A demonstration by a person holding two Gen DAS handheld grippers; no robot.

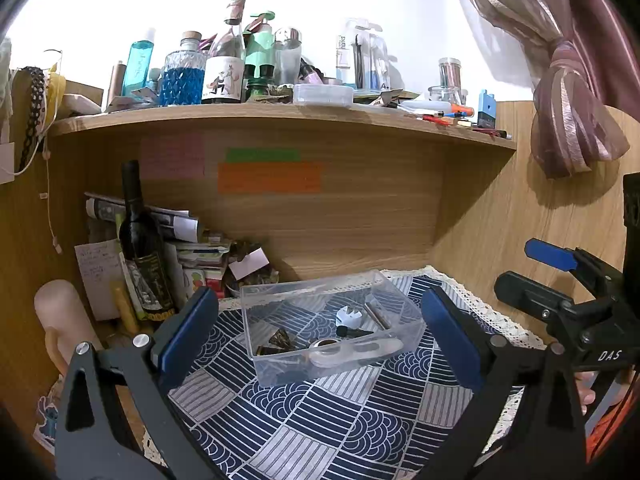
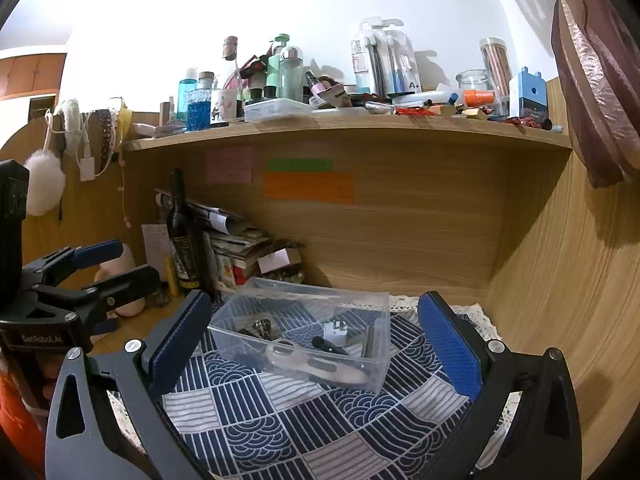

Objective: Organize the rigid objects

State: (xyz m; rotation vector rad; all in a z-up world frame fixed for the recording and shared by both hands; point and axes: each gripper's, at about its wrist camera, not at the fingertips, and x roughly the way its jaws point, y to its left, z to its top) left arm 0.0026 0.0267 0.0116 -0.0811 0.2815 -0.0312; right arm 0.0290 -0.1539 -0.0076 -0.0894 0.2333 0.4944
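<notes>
Left of the clear box (image 1: 328, 320), a dark bottle (image 1: 140, 248) leans among papers. The box sits on the patterned cloth (image 1: 320, 420), small hard items inside. The left gripper (image 1: 320, 336) and right gripper (image 2: 312, 340) hover near it, fingers wide, empty. A careless reach could tip the light box.
</notes>
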